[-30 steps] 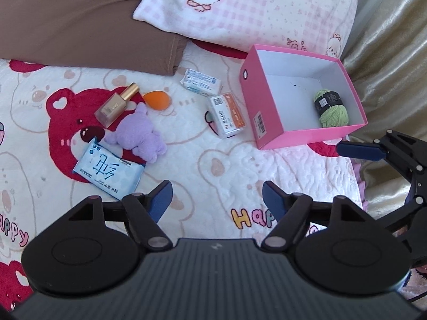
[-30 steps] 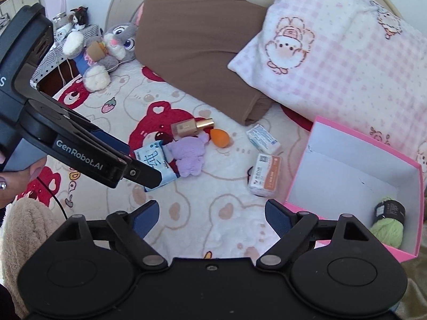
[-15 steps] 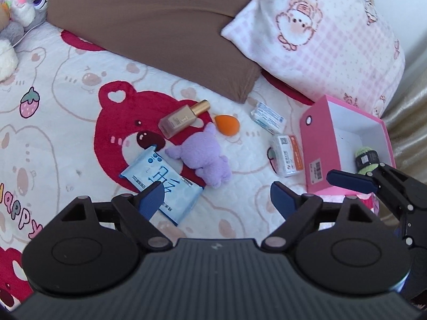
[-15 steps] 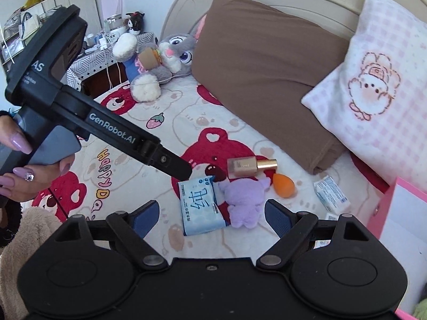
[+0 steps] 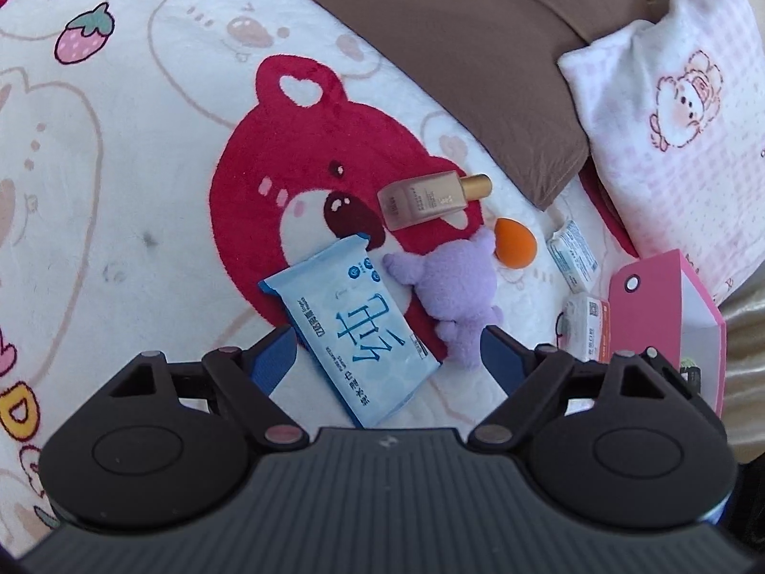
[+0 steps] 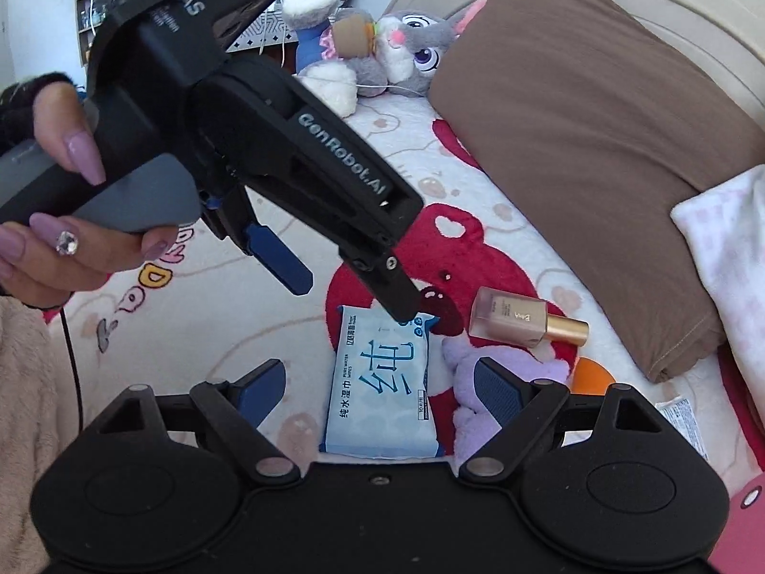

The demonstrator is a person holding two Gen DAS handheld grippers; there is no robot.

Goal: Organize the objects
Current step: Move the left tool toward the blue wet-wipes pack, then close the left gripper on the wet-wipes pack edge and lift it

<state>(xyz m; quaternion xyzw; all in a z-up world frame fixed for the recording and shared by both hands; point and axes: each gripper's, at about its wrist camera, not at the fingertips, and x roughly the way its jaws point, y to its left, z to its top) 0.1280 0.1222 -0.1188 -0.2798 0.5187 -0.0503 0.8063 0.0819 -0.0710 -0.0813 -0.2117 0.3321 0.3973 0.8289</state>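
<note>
Left hand-held gripper [image 5: 382, 356] closing slightly, right hand-held gripper [image 6: 377, 390] apparently open.

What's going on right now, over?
Left gripper closing, nothing gripped; right gripper open. Both above wipes pack. Purple plush touches its edge. Pink box waits, over.

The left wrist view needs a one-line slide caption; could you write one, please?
Left gripper, jaws closing but empty, over a blue wet-wipes pack beside a purple plush toy on the bedspread.
</note>
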